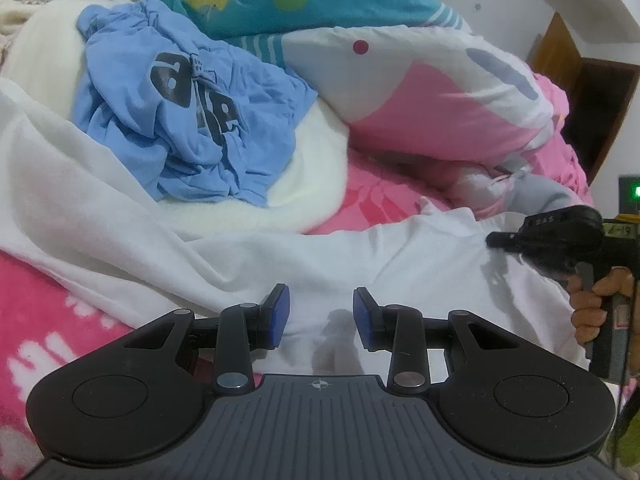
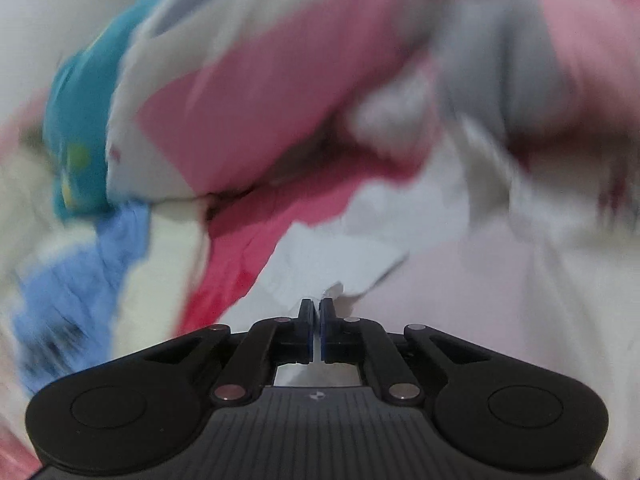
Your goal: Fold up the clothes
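Right tool [image 2: 316, 322] pinched on white garment's [image 2: 400, 280] edge.

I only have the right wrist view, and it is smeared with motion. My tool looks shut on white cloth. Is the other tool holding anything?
Observer: No. The left tool is open above the white garment, gripping nothing.
Operator: Any other clothes waiting?
Observer: A crumpled blue T-shirt with black print lies on a cream blanket farther back.
Operator: Can the left view see my tool?
Observer: Yes, the right tool shows at the garment's right edge, a hand on its grip.
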Available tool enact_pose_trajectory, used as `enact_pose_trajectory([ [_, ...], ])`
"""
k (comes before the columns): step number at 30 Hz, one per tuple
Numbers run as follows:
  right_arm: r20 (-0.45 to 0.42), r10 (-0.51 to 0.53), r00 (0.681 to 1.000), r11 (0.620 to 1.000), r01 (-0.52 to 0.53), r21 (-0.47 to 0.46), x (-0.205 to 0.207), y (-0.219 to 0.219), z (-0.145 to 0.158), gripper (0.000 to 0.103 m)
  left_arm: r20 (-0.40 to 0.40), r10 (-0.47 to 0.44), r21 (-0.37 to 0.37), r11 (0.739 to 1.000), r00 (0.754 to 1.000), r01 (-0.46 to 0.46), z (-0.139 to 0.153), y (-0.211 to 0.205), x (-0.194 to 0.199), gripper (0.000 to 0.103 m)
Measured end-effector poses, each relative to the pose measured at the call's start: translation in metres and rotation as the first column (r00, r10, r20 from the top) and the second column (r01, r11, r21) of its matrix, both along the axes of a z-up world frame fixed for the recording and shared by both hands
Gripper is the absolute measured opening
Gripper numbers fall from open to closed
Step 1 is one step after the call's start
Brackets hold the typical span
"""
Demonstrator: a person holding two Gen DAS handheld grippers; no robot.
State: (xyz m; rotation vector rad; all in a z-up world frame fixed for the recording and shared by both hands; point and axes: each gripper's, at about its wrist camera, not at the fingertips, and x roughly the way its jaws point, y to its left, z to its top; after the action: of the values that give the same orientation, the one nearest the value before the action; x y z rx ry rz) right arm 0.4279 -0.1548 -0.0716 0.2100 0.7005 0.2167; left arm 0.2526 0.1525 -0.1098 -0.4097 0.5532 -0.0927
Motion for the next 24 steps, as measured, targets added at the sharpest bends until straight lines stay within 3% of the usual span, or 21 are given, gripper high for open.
enact_pose_trajectory([
  [2, 0.05, 0.042, 0.998, 0.98, -0.032, -0.196, -0.001, 0.024, -0.004, 0.003, -0.004, 0.0, 0.004, 1.0, 1.0, 0.0, 0.0, 0.0, 0.001, 0.035],
  [5, 0.028, 0.04, 0.999, 0.895, -0.023, -0.445, 0.004, 0.048, -0.027, 0.005, -0.012, 0.0, 0.009, 1.0, 1.0, 0.0, -0.001, -0.001, 0.002, 0.035],
  [7, 0.012, 0.022, 1.0, 0.858, -0.013, -0.513, 0.007, 0.048, -0.038, 0.009, -0.016, 0.0, 0.009, 1.0, 1.0, 0.0, -0.001, -0.001, 0.002, 0.035],
  [8, 0.02, 0.016, 1.0, 0.852, -0.003, -0.524, 0.005, 0.046, -0.038, 0.016, -0.016, 0.0, 0.008, 1.0, 1.0, 0.0, -0.001, 0.0, 0.002, 0.035],
  [10, 0.053, -0.006, 0.999, 0.861, 0.032, -0.508, -0.002, 0.035, -0.026, 0.019, -0.017, 0.0, 0.007, 1.0, 1.0, 0.0, -0.001, 0.0, 0.003, 0.035],
  [12, 0.087, -0.023, 0.996, 0.895, 0.059, -0.441, -0.013, 0.018, -0.004, 0.019, -0.018, 0.0, 0.009, 1.0, 1.0, 0.0, -0.001, 0.0, 0.003, 0.035],
  [15, 0.051, 0.077, 0.996, 0.942, -0.056, -0.33, -0.045, -0.001, 0.029, 0.019, -0.019, 0.0, 0.005, 1.0, 1.0, 0.0, -0.001, 0.0, 0.003, 0.035],
  [21, -0.108, 0.241, 0.964, 0.907, -0.264, -0.329, -0.126, -0.01, 0.034, 0.019, -0.021, 0.009, -0.005, 1.0, 1.0, -0.009, -0.001, 0.003, 0.004, 0.035],
  [22, -0.123, 0.235, 0.964, 0.909, -0.263, -0.324, -0.137, -0.016, 0.036, 0.019, -0.015, 0.013, -0.009, 1.0, 1.0, -0.013, 0.0, 0.005, 0.002, 0.035],
  [24, -0.095, 0.146, 0.985, 0.956, -0.165, -0.242, -0.165, -0.05, 0.054, 0.019, -0.005, 0.021, -0.019, 1.0, 1.0, -0.021, 0.003, 0.008, 0.0, 0.035],
])
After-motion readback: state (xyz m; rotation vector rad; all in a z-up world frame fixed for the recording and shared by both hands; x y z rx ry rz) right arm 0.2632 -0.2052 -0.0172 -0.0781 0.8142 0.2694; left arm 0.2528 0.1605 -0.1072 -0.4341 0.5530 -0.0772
